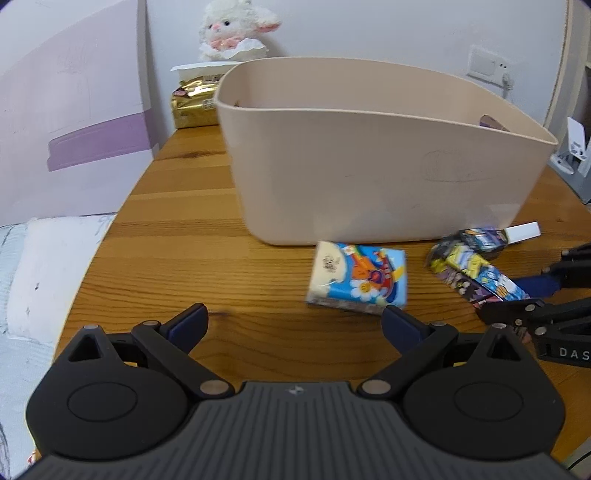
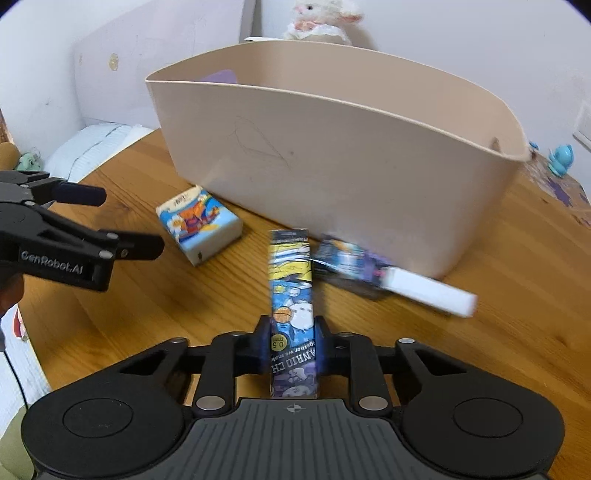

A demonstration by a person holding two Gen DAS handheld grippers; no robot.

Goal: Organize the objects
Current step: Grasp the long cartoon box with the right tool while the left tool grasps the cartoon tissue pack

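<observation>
A beige plastic bin stands on the wooden table; it also shows in the right wrist view. A colourful tissue pack lies in front of it, also seen from the right. My left gripper is open and empty, just short of the pack. My right gripper is shut on a long printed pen box, which points at the bin. A second printed box with a white stick lies beside it.
A gold bag and a white plush lamb sit behind the bin at the far left. A bed with a white pillow lies beyond the table's left edge. A small blue figure stands at the far right.
</observation>
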